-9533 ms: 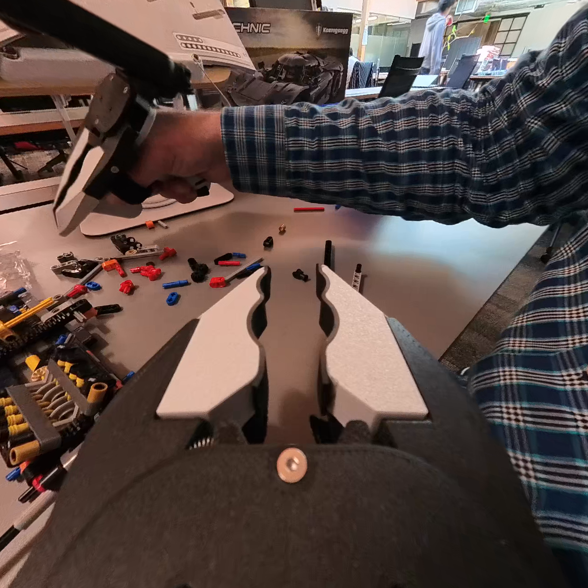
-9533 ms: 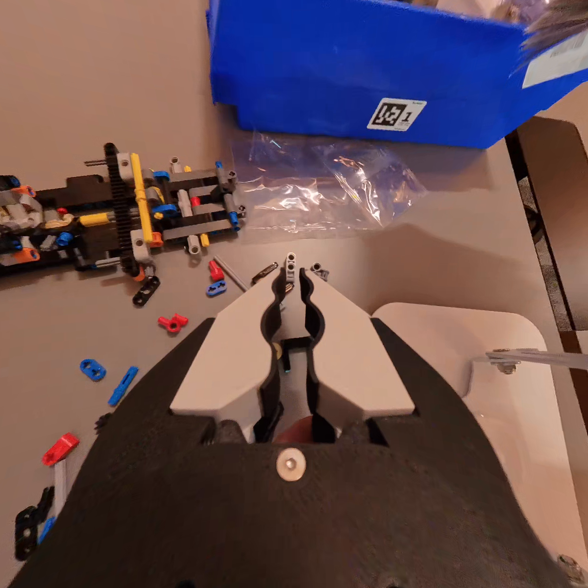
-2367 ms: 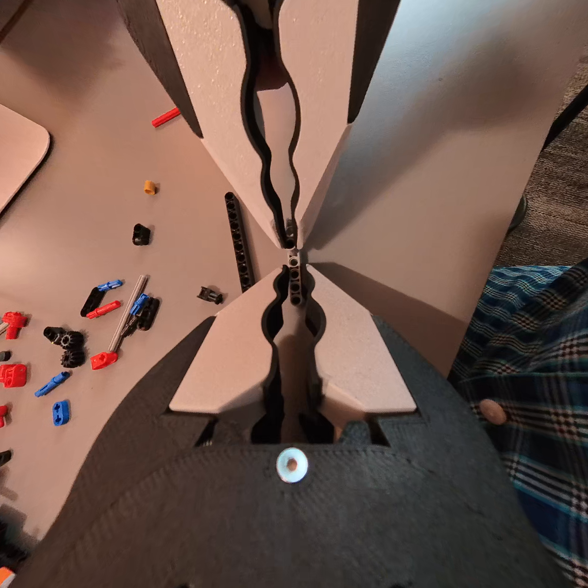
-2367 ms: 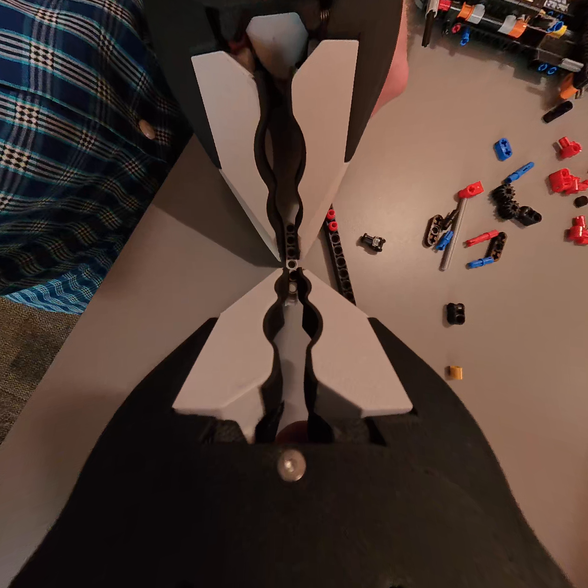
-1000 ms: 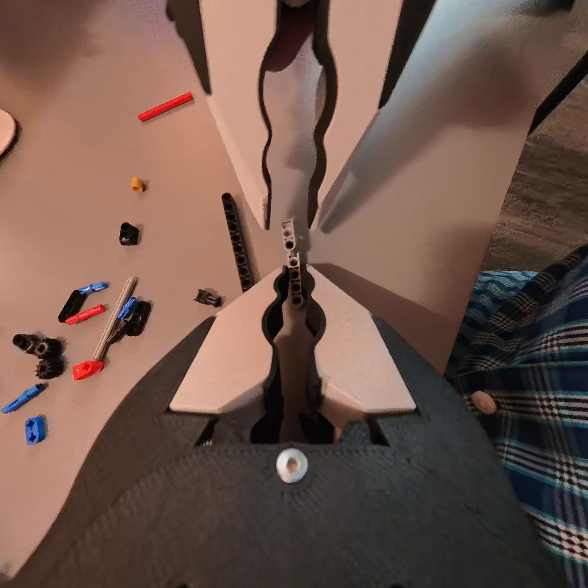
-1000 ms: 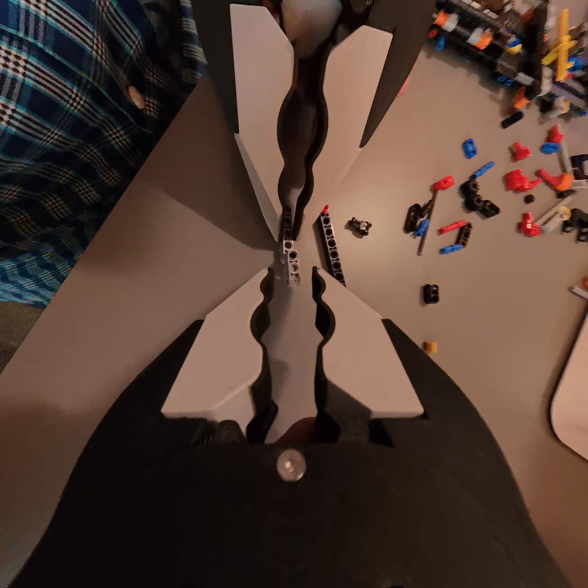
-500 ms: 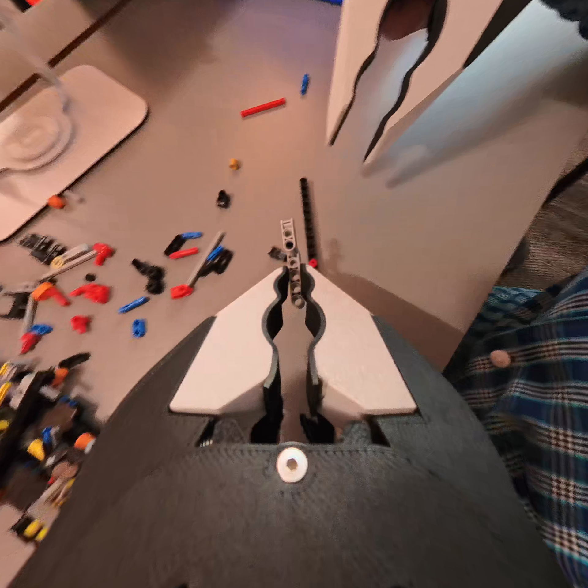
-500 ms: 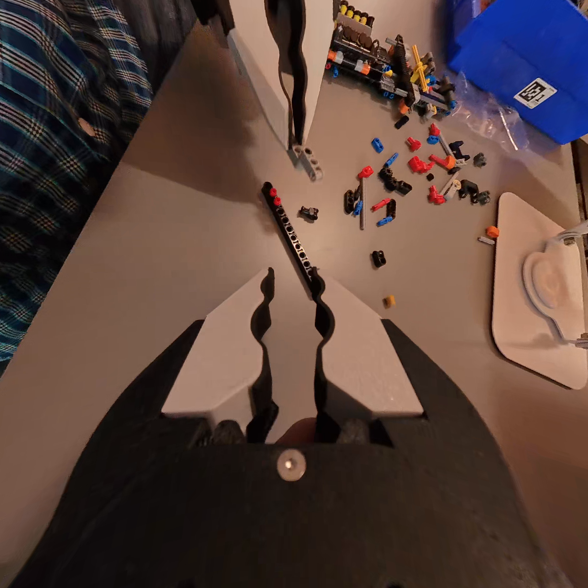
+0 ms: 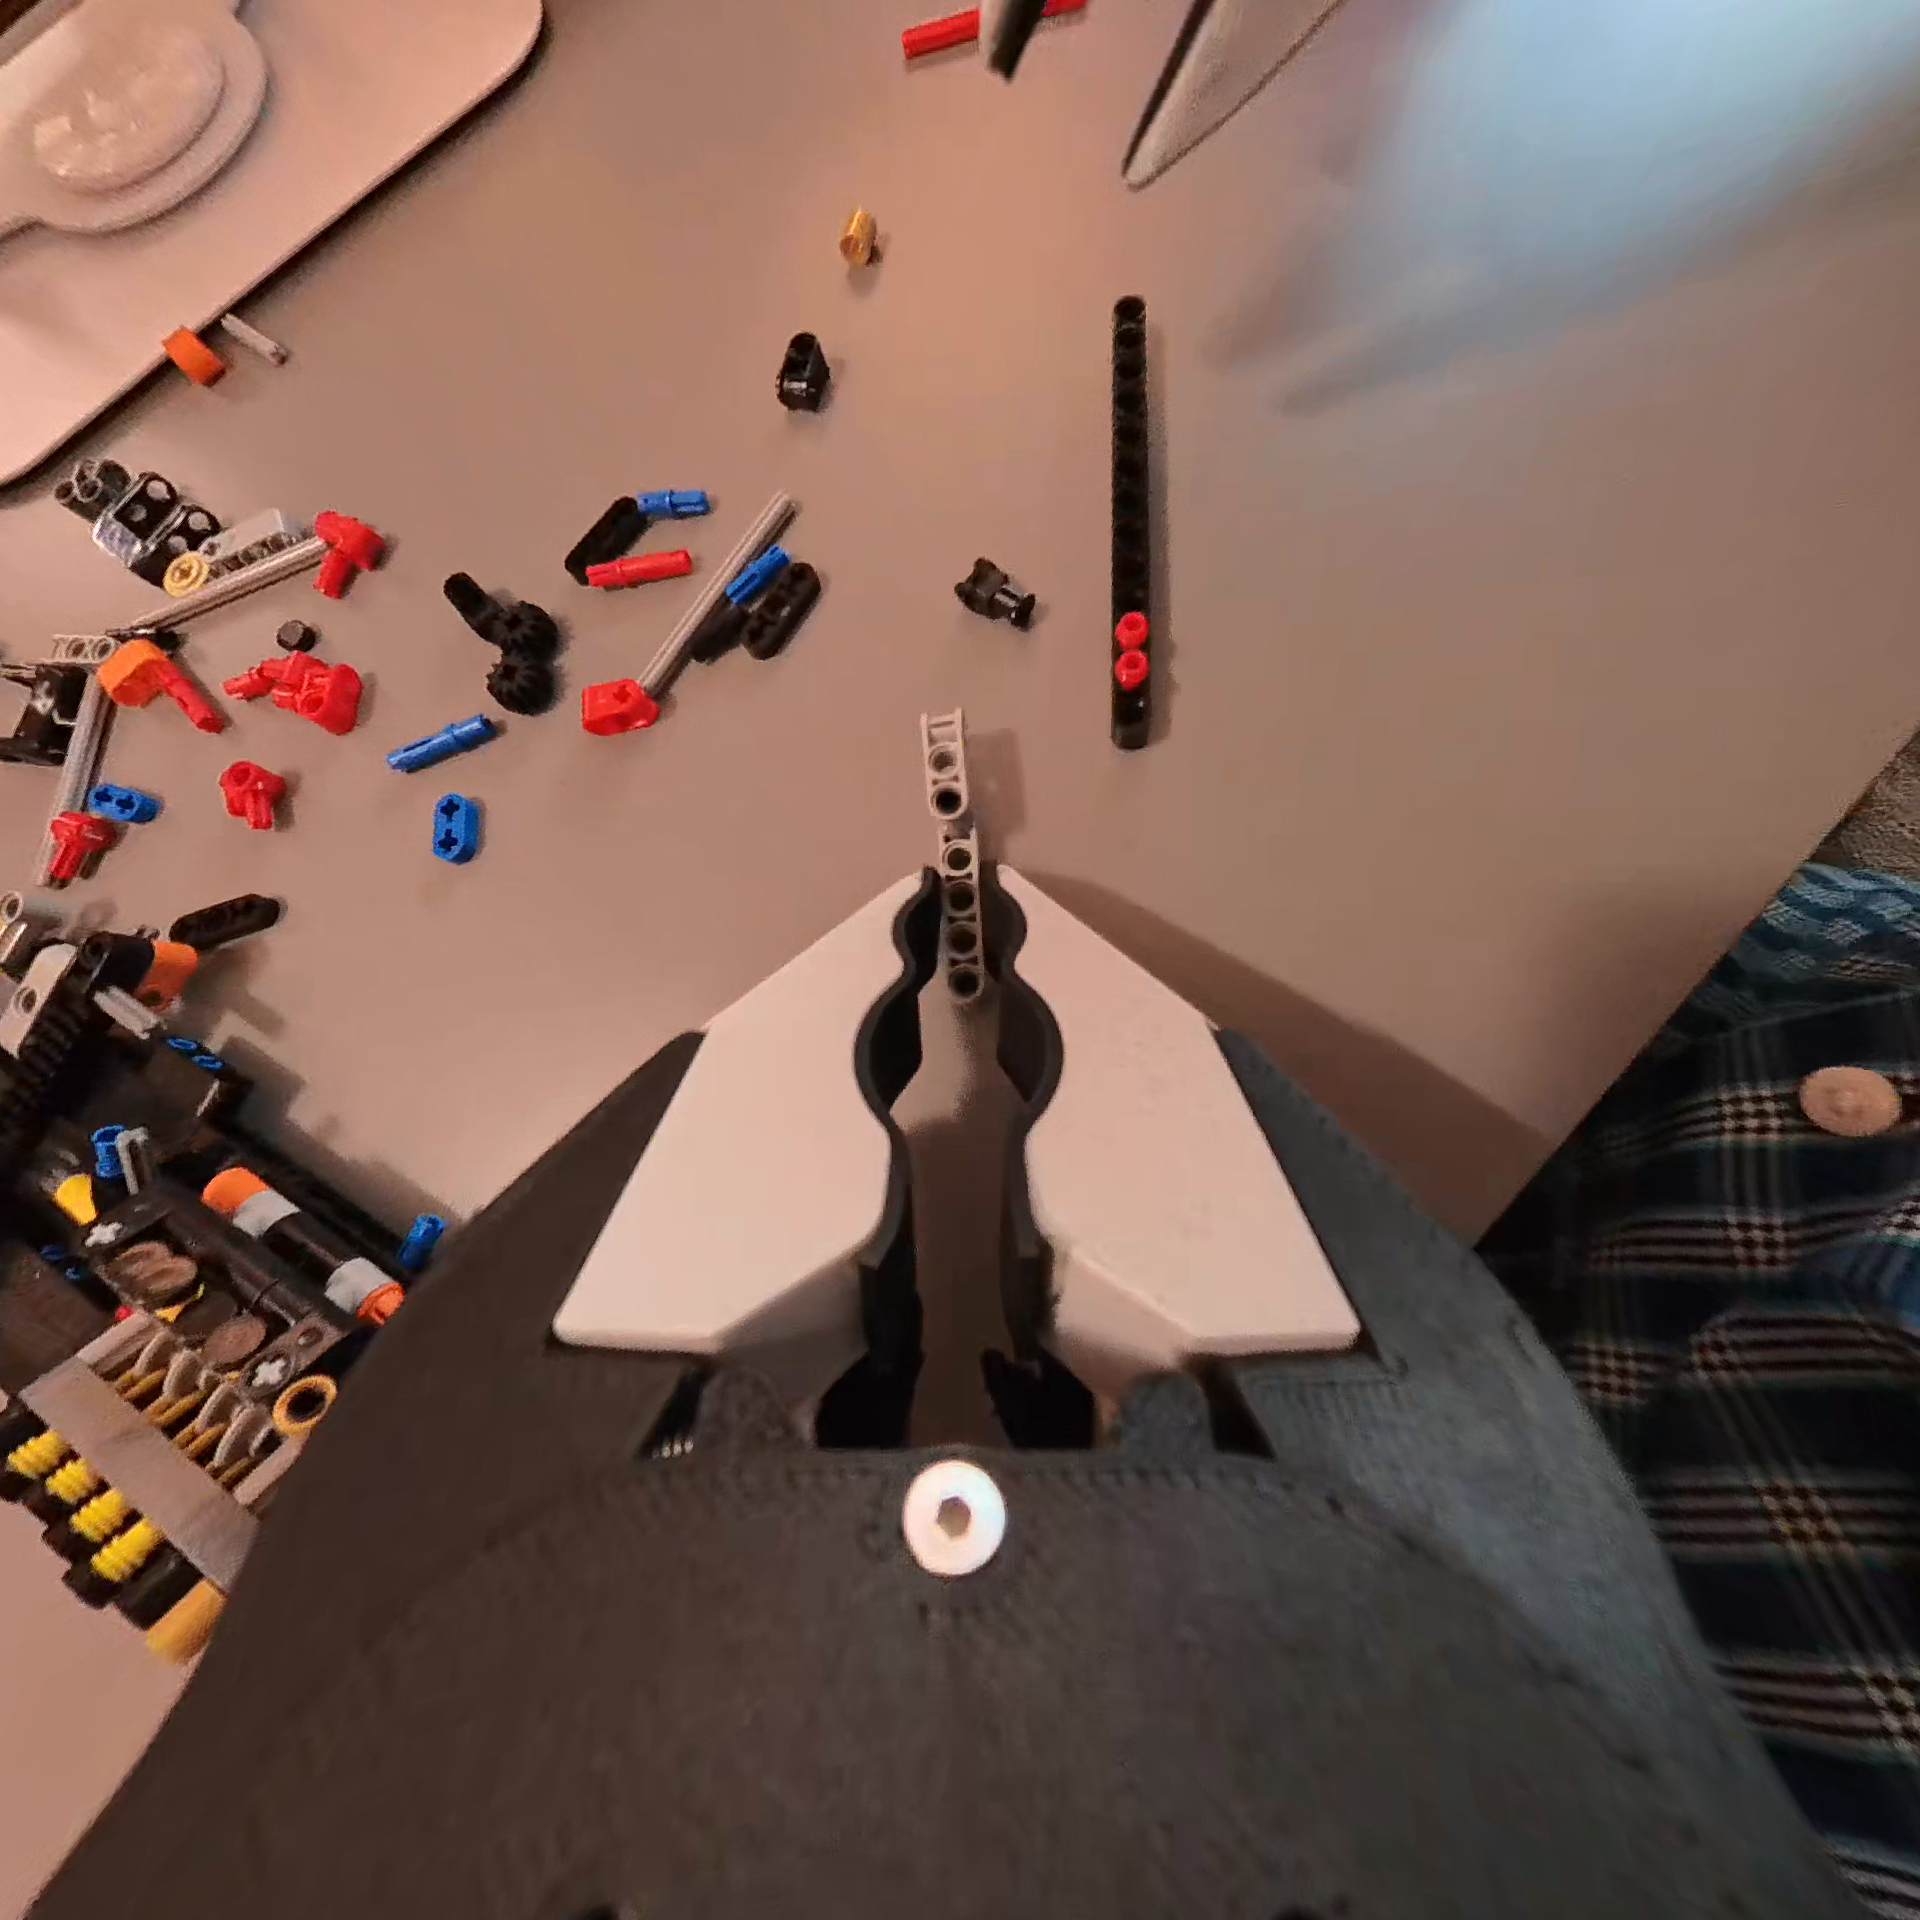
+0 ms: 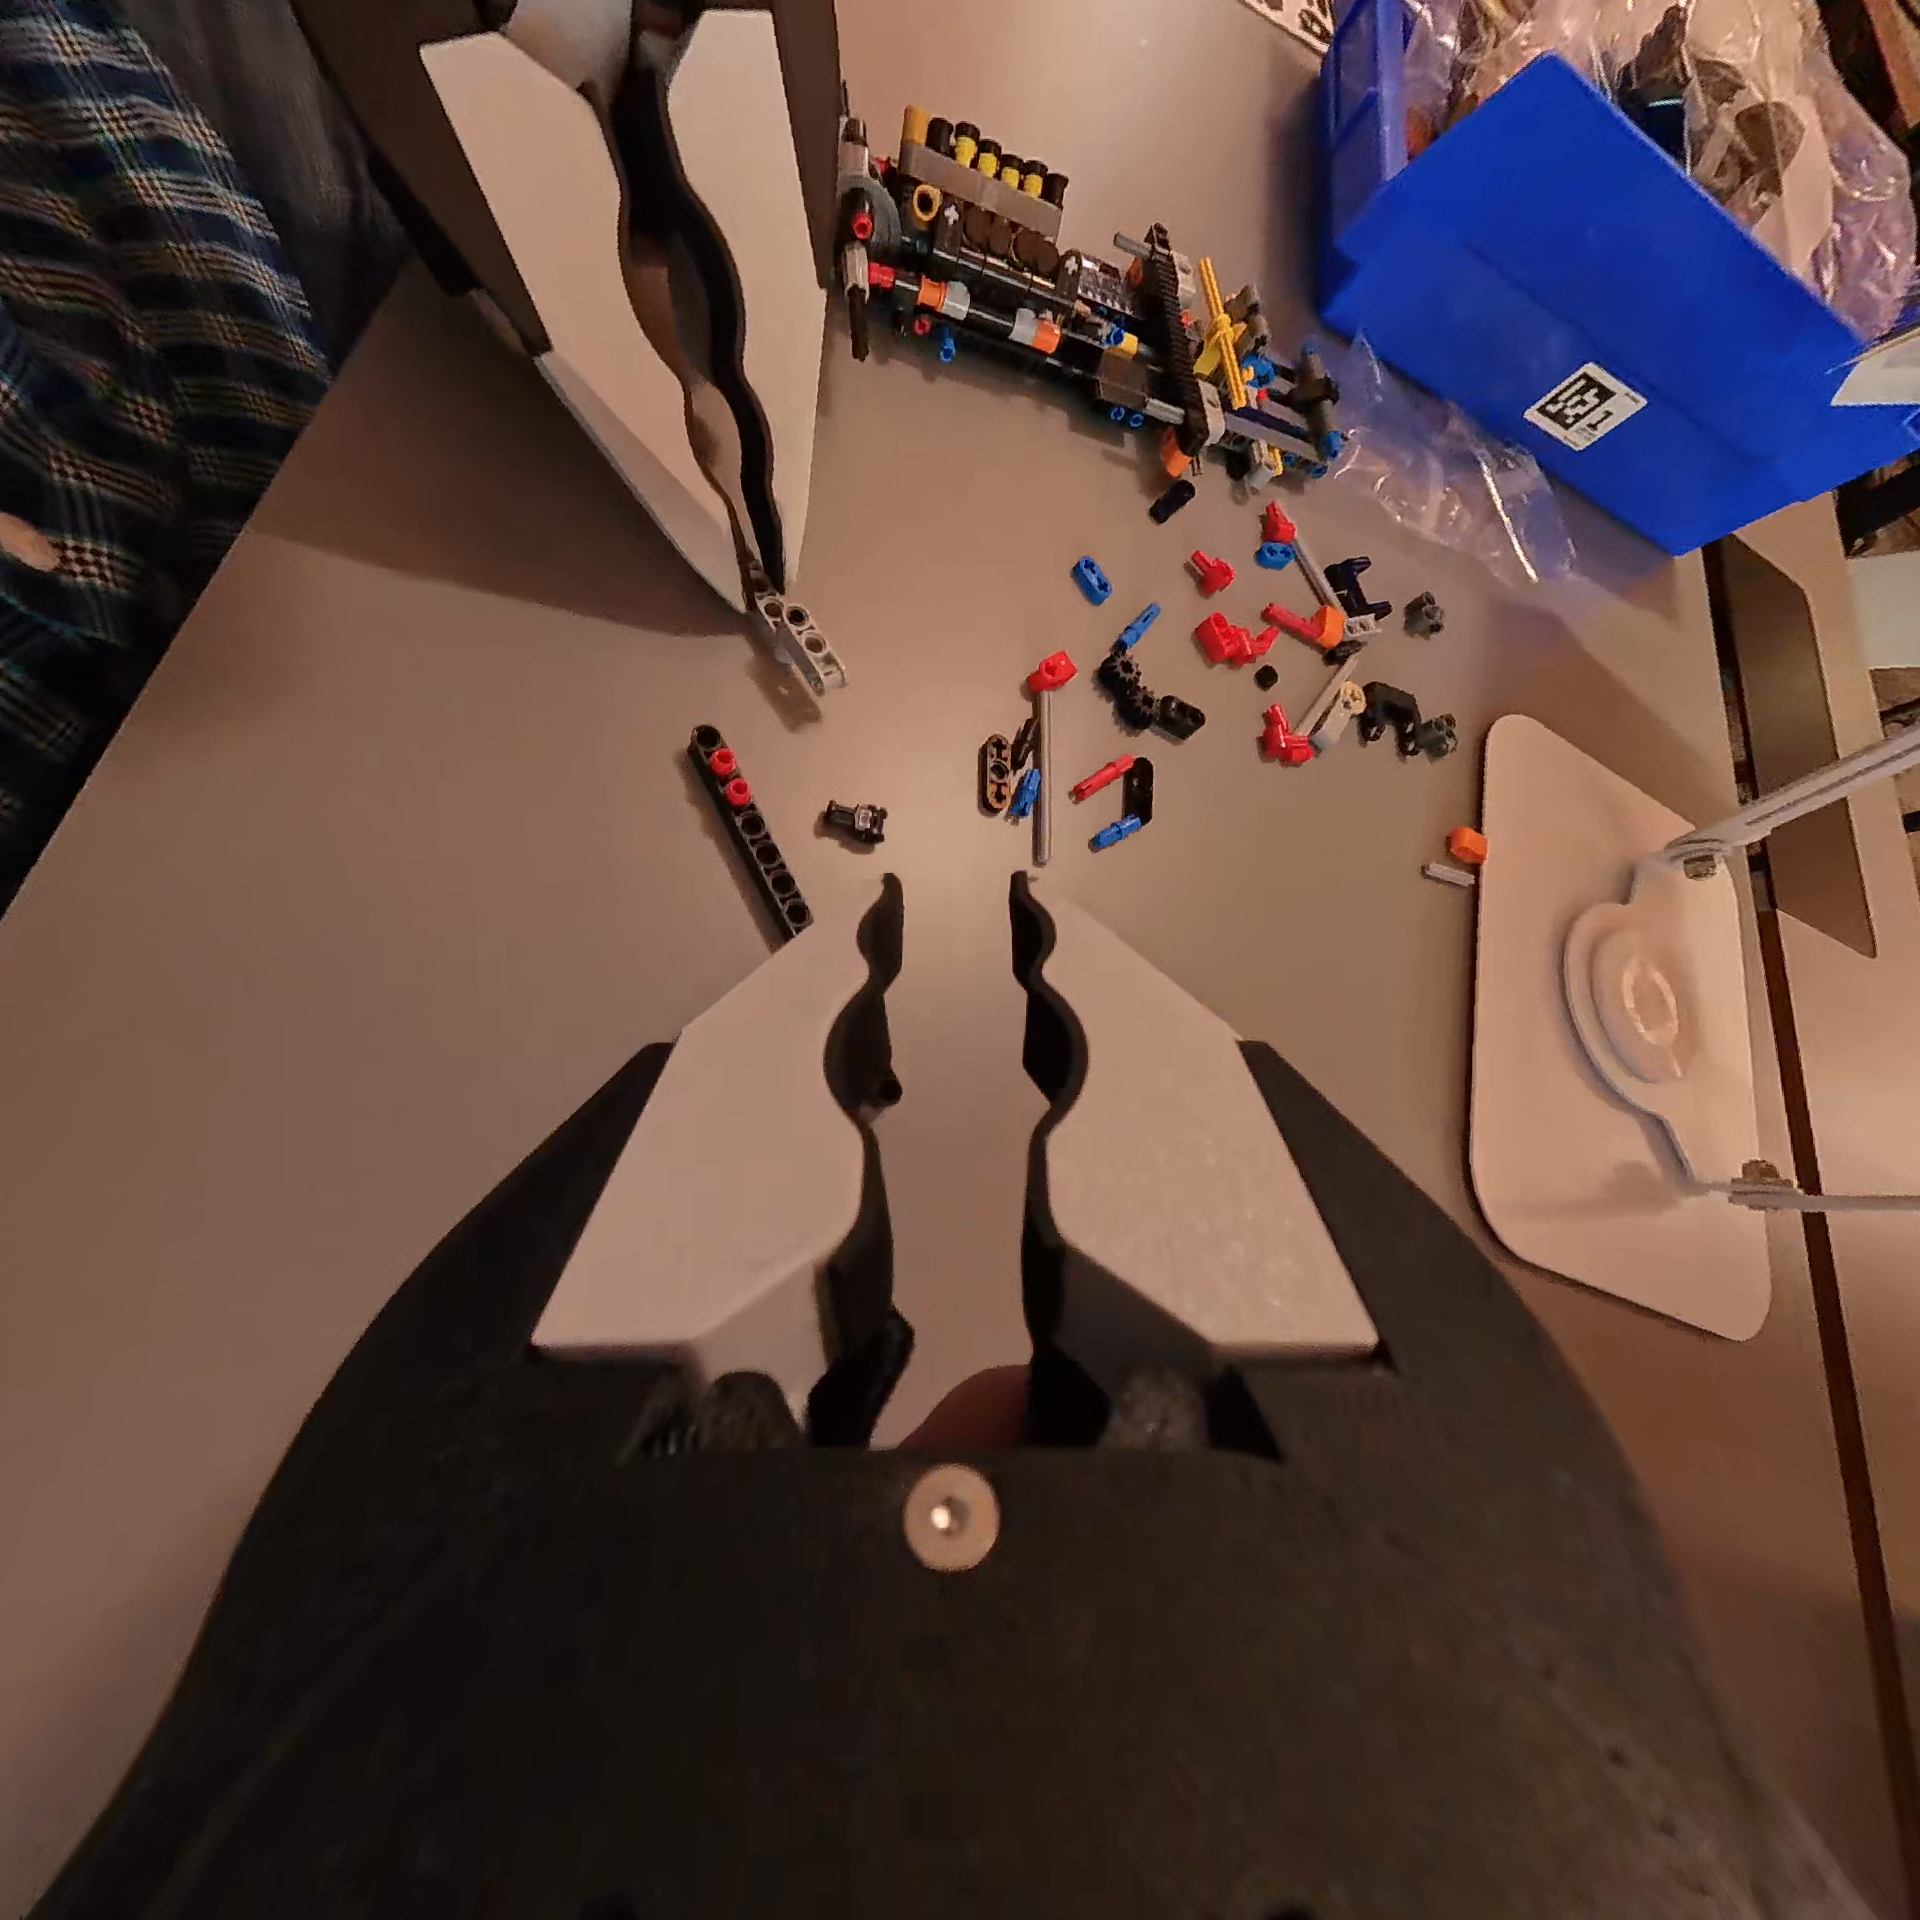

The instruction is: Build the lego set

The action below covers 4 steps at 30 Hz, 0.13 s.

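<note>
My left gripper (image 9: 961,883) is shut on a grey beam assembly (image 9: 951,800) that sticks out past its tips, held above the table. In the right wrist view the same gripper (image 10: 764,582) holds that grey beam (image 10: 800,634). My right gripper (image 10: 951,894) is open and empty above the table. A long black beam with two red pins (image 9: 1129,520) lies on the table; it also shows in the right wrist view (image 10: 748,831). The partly built model (image 10: 1081,301) lies at the far side, near the left edge of the left wrist view (image 9: 135,1247).
Loose red, blue and black small parts (image 9: 499,644) are scattered over the table. A blue bin (image 10: 1600,312) with plastic bags stands at the back right. A white stand base (image 10: 1600,1039) sits at the right. A plaid sleeve (image 9: 1766,1351) is at the table edge.
The right gripper opened, let go of the grey beam and pulled back and away. The left gripper kept the joined grey piece and swung toward the loose parts.
</note>
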Available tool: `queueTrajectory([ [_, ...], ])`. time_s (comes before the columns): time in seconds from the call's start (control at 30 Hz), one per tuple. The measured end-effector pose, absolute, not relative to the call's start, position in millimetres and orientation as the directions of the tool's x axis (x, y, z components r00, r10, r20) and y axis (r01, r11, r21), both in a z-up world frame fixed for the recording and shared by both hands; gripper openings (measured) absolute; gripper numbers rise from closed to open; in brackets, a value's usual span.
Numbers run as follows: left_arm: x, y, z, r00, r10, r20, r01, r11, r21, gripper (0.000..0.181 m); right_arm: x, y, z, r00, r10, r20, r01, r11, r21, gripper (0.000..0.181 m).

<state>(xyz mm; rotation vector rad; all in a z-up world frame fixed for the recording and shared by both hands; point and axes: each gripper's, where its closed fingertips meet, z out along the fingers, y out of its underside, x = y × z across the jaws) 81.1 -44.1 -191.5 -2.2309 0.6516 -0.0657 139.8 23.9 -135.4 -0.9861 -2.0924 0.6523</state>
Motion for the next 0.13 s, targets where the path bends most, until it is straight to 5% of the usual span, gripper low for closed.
queueTrajectory([
  [0.03, 80.5, -44.2, -192.4, 0.867, -0.473, -0.159, -0.432, -0.554, -0.712, 0.006, 138.4, 23.0, -135.5, -0.446, 0.807, 0.388, 0.435, 0.574, -0.694, 0.018],
  [0.13, 80.0, -45.2, -193.8, 0.872, -0.469, -0.143, -0.418, -0.560, -0.715, 0.011, 137.8, 20.8, -137.5, -0.448, 0.811, 0.376, 0.428, 0.563, -0.707, 0.019],
])
